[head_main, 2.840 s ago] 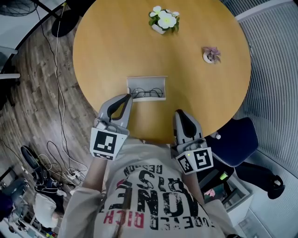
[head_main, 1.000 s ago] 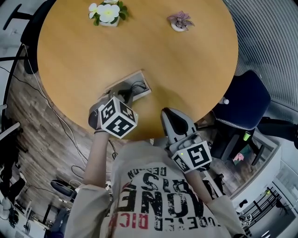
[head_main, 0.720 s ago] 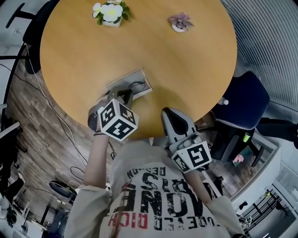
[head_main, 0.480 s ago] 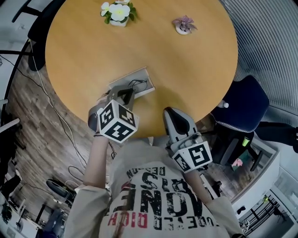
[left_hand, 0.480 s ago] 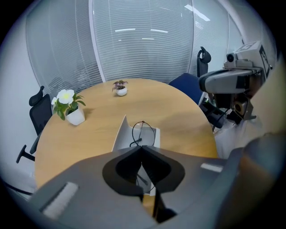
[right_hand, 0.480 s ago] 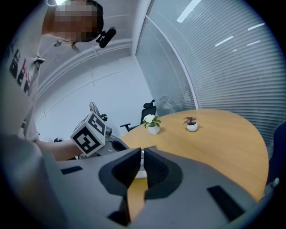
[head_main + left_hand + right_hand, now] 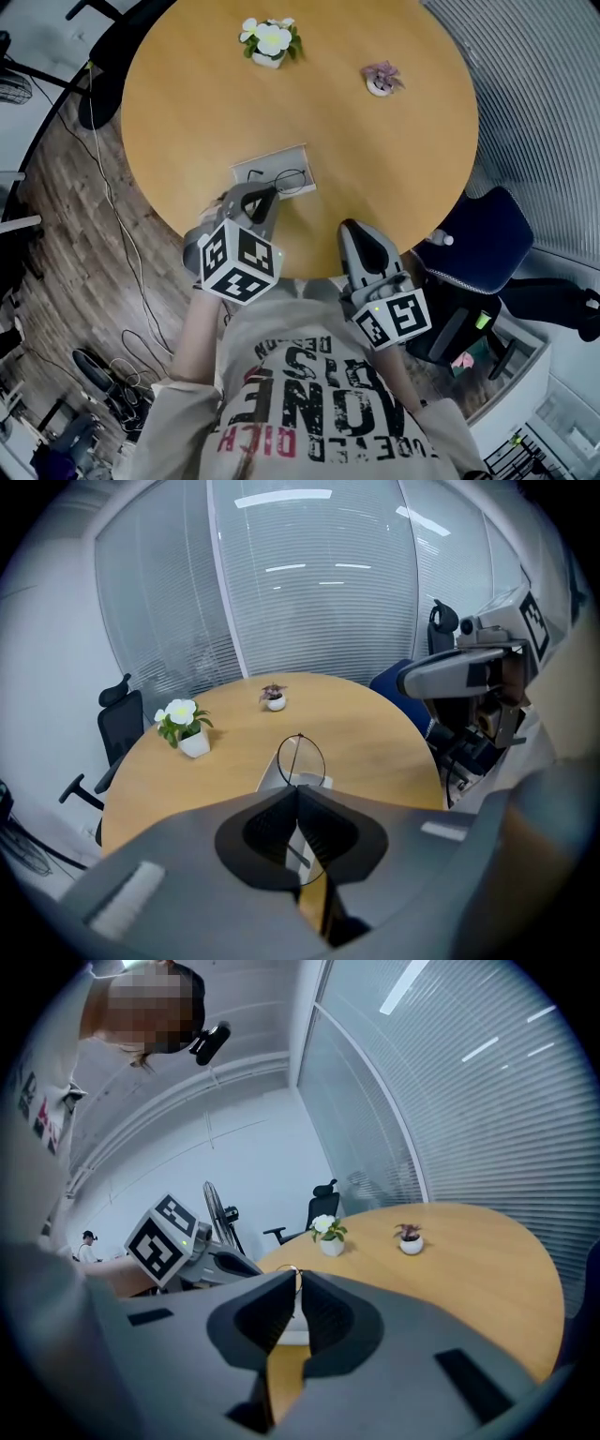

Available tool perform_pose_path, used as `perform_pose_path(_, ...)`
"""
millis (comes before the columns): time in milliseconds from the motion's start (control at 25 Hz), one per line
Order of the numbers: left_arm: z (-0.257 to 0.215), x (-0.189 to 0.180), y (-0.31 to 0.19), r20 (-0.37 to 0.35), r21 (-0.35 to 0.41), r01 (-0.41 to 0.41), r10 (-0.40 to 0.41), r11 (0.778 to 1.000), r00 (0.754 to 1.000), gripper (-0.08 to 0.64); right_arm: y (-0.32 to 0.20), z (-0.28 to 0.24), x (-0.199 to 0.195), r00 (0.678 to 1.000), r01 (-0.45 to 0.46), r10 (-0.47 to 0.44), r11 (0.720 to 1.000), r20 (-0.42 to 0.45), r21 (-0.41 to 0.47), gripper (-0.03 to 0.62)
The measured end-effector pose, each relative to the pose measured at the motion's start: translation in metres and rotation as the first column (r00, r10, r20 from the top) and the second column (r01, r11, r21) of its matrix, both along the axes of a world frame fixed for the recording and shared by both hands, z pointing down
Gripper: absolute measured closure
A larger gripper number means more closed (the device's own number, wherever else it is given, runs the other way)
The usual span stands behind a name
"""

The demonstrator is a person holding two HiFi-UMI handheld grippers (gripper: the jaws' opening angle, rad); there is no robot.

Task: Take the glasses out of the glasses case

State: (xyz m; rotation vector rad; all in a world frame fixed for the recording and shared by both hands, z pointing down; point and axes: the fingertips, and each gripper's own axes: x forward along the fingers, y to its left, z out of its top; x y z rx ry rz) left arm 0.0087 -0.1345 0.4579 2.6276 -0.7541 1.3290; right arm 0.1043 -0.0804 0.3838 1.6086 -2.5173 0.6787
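Evidently the left gripper (image 7: 265,194) was pinched shut on the glasses (image 7: 300,758) by their thin frame, holding them just above the glasses case (image 7: 246,171) to clear its rim. The right gripper (image 7: 359,231), closed and empty, hung beside the case, apart.

The only lettering I can read is on the shirt (image 7: 309,403) below me, upside down in the head view. Its big black-and-white block letters include "ONE", and beside them in red is "RICH". A smaller line nearer the collar is too warped to make out. The left marker cube (image 7: 240,262) on my left gripper (image 7: 265,193) and the right marker cube (image 7: 392,319) on my right gripper (image 7: 352,229) carry square black-and-white code patterns — no letters or digits on either of the 2.
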Motion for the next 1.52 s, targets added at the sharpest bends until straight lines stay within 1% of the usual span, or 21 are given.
perform_pose_path(200,-0.026,0.005,0.009,-0.025,0.072,0.064,-0.062,0.995,0.998,0.545,0.005,-0.017,0.004,0.998,0.056,-0.056,0.997,0.009,0.048,0.563)
perform_pose_path(360,-0.050,0.010,0.016,-0.054,0.140,0.104,-0.097,0.985,0.994,0.545,0.010,-0.031,0.011,0.997,0.077,-0.079,0.994,0.015,0.083,0.563)
perform_pose_path(480,-0.071,0.012,0.020,-0.094,0.205,0.147,-0.130,0.968,0.987,0.545,0.016,-0.043,0.016,0.995,0.095,-0.098,0.989,0.018,0.109,0.563)
perform_pose_path(600,-0.093,0.013,0.026,-0.158,0.259,0.202,-0.165,0.944,0.974,0.545,0.024,-0.057,0.018,0.992,0.119,-0.123,0.983,0.016,0.141,0.563)
perform_pose_path(720,-0.118,0.015,0.032,-0.237,0.313,0.268,-0.199,0.911,0.951,0.545,0.031,-0.069,0.022,0.990,0.137,-0.141,0.976,0.013,0.169,0.563)
perform_pose_path(840,-0.144,0.016,0.042,-0.315,0.364,0.334,-0.223,0.869,0.923,0.545,0.039,-0.081,0.029,0.988,0.147,-0.153,0.971,0.017,0.188,0.563)
perform_pose_path(920,-0.162,0.015,0.050,-0.361,0.404,0.370,-0.225,0.837,0.905,0.545,0.045,-0.091,0.034,0.987,0.152,-0.160,0.966,0.023,0.208,0.563)
perform_pose_path(1040,-0.190,0.012,0.059,-0.417,0.473,0.418,-0.221,0.776,0.882,0.545,0.050,-0.102,0.040,0.985,0.162,-0.172,0.959,0.022,0.234,0.563)
perform_pose_path(1080,-0.197,0.010,0.063,-0.444,0.475,0.446,-0.231,0.758,0.866,0.545,0.051,-0.105,0.042,0.985,0.162,-0.172,0.957,0.023,0.240,0.563)
perform_pose_path(1160,-0.206,0.004,0.074,-0.517,0.446,0.516,-0.260,0.731,0.815,0.545,0.056,-0.110,0.045,0.986,0.156,-0.167,0.956,0.025,0.248,0.563)
perform_pose_path(1240,-0.214,-0.004,0.086,-0.596,0.394,0.584,-0.287,0.709,0.750,0.545,0.060,-0.116,0.047,0.986,0.150,-0.162,0.954,0.026,0.260,0.563)
perform_pose_path(1320,-0.221,-0.016,0.095,-0.668,0.339,0.645,-0.308,0.685,0.678,0.545,0.062,-0.123,0.048,0.986,0.150,-0.163,0.948,0.023,0.281,0.563)
perform_pose_path(1360,-0.223,-0.023,0.098,-0.698,0.319,0.670,-0.312,0.670,0.644,0.544,0.062,-0.126,0.047,0.986,0.152,-0.165,0.944,0.022,0.294,0.563)
perform_pose_path(1400,-0.224,-0.030,0.101,-0.723,0.310,0.692,-0.311,0.652,0.617,0.545,0.063,-0.129,0.046,0.986,0.152,-0.166,0.940,0.020,0.306,0.563)
perform_pose_path(1480,-0.223,-0.045,0.109,-0.755,0.305,0.729,-0.311,0.613,0.577,0.544,0.066,-0.135,0.045,0.987,0.146,-0.160,0.932,0.016,0.332,0.563)
perform_pose_path(1520,-0.221,-0.051,0.113,-0.763,0.298,0.743,-0.318,0.599,0.562,0.545,0.069,-0.138,0.045,0.988,0.142,-0.157,0.928,0.013,0.344,0.563)
